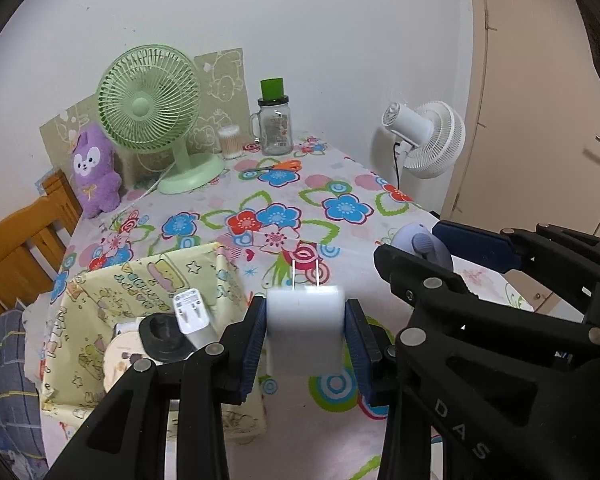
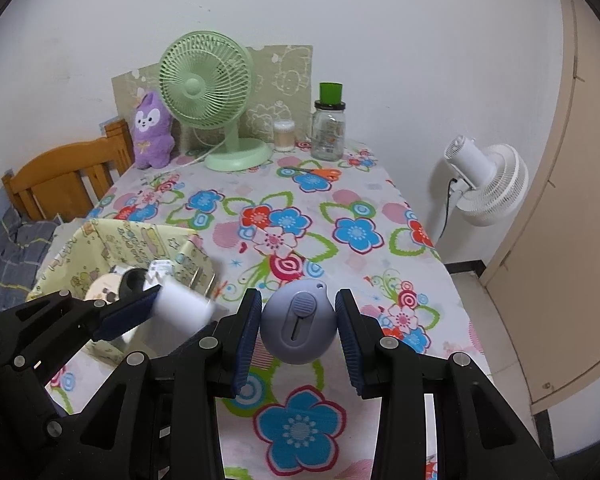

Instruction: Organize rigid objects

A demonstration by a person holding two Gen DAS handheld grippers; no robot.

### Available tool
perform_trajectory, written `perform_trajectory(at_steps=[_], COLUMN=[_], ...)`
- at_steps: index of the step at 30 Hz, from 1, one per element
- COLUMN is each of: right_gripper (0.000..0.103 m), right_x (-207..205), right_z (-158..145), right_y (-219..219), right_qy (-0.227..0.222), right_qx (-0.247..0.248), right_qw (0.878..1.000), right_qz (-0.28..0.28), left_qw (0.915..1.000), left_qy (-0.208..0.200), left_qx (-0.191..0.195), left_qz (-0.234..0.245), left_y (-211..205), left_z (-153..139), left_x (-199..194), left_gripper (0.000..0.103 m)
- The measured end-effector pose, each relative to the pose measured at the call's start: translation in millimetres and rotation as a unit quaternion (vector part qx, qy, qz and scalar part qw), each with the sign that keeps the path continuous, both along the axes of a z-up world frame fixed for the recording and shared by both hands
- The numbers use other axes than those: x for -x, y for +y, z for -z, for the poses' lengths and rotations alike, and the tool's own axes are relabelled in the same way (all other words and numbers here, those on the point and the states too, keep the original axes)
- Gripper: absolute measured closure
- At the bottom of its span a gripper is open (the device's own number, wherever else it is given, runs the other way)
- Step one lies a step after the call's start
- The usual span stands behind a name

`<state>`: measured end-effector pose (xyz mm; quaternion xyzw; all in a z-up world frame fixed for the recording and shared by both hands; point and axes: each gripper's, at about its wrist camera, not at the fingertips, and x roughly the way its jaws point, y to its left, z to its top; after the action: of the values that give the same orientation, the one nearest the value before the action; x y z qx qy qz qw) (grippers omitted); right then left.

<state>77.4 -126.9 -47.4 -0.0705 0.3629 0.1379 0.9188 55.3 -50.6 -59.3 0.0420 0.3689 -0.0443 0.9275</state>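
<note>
My left gripper is shut on a white plug adapter with two metal prongs pointing away from me, held above the table beside the yellow fabric box. That adapter also shows in the right wrist view, at the left. My right gripper is shut on a lilac egg-shaped gadget with a slider on its face, held over the flowered tablecloth. In the left wrist view the gadget and right gripper sit at the right. The box holds a white charger, a black round piece and a cream round item.
At the far end of the table stand a green desk fan, a purple plush, a cotton swab pot, a glass jar with green lid and orange scissors. A wooden chair is left; a white fan and door right.
</note>
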Motion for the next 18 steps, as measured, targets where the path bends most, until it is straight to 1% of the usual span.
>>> perform_trajectory(at_steps=[11,18], right_gripper=[0.062,0.062], right_x=[3,-2], right_z=[-13,-14], right_y=[21,27], right_qy=[-0.012,-0.013], right_qx=[-0.009,-0.008], right_qw=[1.000,1.000], right_qz=[-0.016,-0.020], left_qw=[0.9998,0.9997], left_qy=[-0.019,-0.019], left_qx=[0.002,0.006], left_qz=[-0.009,-0.012], left_y=[20,26], left_z=[-14,-15], left_x=[4,2], left_gripper=[0.063,0.063])
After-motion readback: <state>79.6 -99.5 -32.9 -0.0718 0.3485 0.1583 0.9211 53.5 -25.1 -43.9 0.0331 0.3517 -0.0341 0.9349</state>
